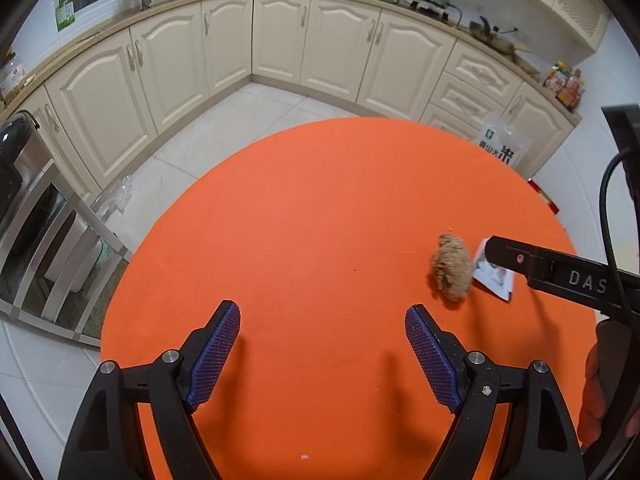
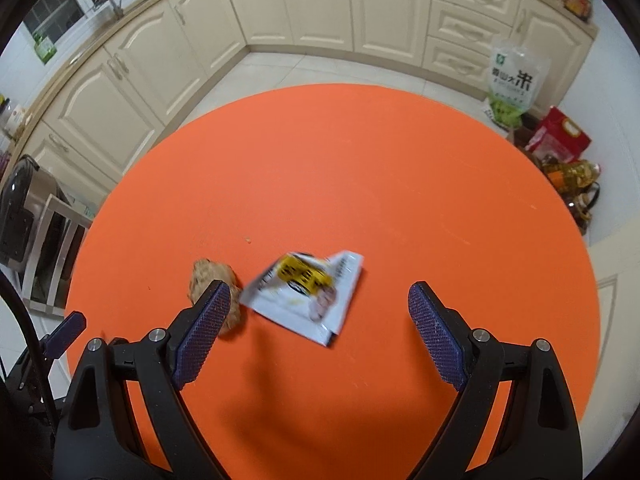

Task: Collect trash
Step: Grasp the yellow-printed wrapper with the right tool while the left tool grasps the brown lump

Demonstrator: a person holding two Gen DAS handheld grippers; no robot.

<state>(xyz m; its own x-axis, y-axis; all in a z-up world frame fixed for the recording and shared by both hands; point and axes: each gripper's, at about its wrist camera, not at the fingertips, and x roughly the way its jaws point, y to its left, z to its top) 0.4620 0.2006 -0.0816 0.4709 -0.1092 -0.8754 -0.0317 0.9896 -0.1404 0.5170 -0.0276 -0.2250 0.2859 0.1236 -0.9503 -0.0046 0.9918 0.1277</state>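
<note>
A crumpled brown paper wad (image 2: 214,298) is lying on the orange table (image 2: 360,168); just beside it, apparently not touching, a torn white wrapper (image 2: 312,300) with yellow print is lying flat, one corner folded.

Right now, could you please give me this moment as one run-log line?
left gripper: open, empty | right gripper: open, above wrapper | brown clump: beside wrapper | table: orange
</note>
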